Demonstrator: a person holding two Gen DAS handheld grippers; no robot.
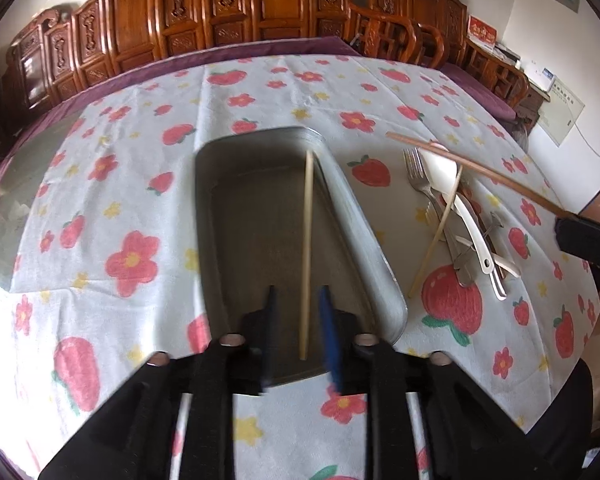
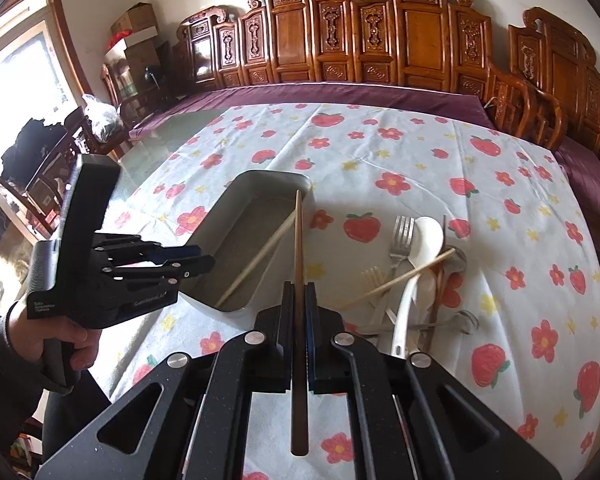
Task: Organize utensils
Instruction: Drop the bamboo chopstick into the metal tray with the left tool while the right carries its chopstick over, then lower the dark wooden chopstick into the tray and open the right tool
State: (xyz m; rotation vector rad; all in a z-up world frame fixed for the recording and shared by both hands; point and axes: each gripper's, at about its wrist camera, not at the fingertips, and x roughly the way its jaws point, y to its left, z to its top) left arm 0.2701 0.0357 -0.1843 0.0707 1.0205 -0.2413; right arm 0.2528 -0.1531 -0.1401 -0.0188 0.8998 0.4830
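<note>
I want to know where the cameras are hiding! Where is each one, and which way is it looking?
Left wrist view: sits on the left gripper, looking down along its open jaws into the metal tray, where a pale chopstick lies; the gripper's black frame shows.
Right wrist view: sits on the right gripper, looking down at the tablecloth; its jaws are shut on a dark chopstick; the person's left hand shows.
Both share the tray, both chopsticks, the utensil pile and the carved bench.
</note>
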